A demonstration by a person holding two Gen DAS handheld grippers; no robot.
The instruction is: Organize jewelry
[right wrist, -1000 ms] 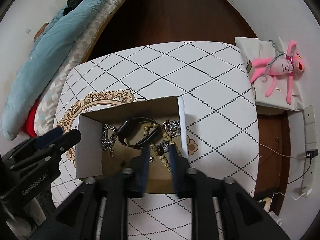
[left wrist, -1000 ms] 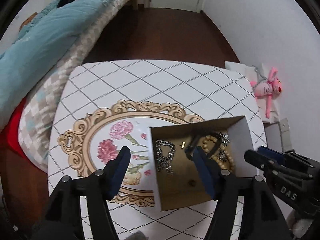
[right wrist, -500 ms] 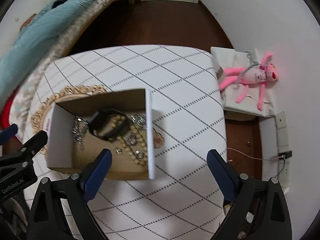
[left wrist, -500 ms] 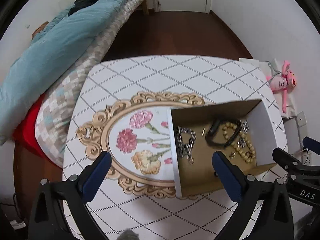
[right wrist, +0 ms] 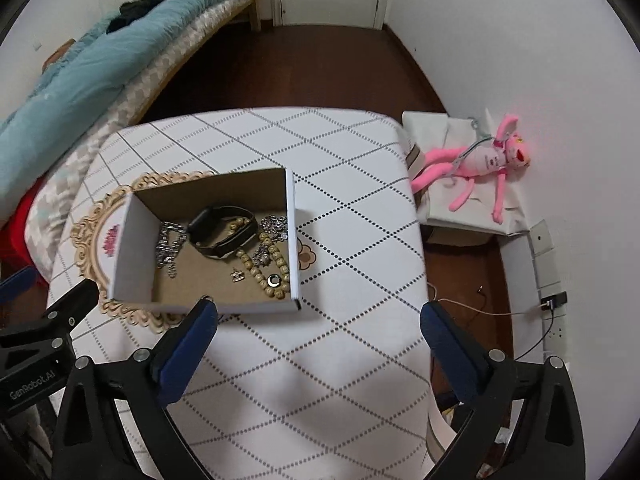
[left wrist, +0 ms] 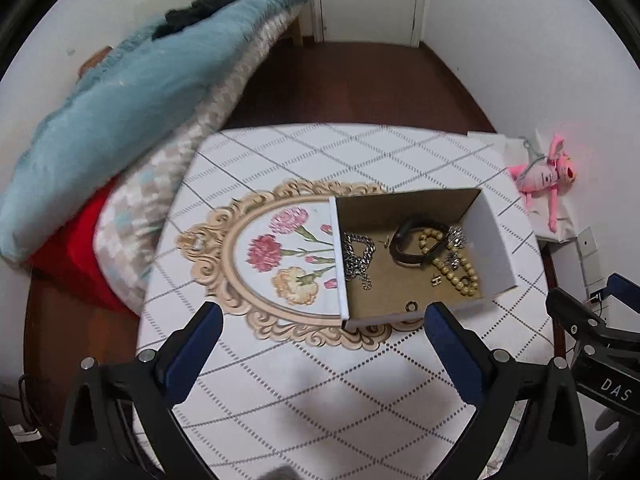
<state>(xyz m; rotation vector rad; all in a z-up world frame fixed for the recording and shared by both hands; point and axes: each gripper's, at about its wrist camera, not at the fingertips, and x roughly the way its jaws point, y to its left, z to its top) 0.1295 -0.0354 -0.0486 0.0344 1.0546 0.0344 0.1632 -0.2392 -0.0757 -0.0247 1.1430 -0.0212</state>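
A white cardboard box (left wrist: 498, 240) (right wrist: 130, 236) with a brown inside stands on the table. In it lie a silver chain (left wrist: 357, 254) (right wrist: 168, 242), a black band (left wrist: 412, 240) (right wrist: 222, 230), a string of tan beads (left wrist: 452, 270) (right wrist: 264, 264) and small silver pieces. My left gripper (left wrist: 324, 326) is open and empty, held above the table in front of the box. My right gripper (right wrist: 318, 324) is open and empty, in front of the box and to its right.
The table (left wrist: 320, 380) (right wrist: 352, 208) has a white diamond-pattern cloth with a gold-framed flower print (left wrist: 280, 256). A bed with a blue quilt (left wrist: 120, 88) lies at left. A pink plush toy (right wrist: 480, 164) lies on a low white box at right. Cables run along the floor at right.
Both grippers have opened wide and drawn back and up from the box. The right gripper was nearly shut over the beads inside the box; it is now outside it and empty.
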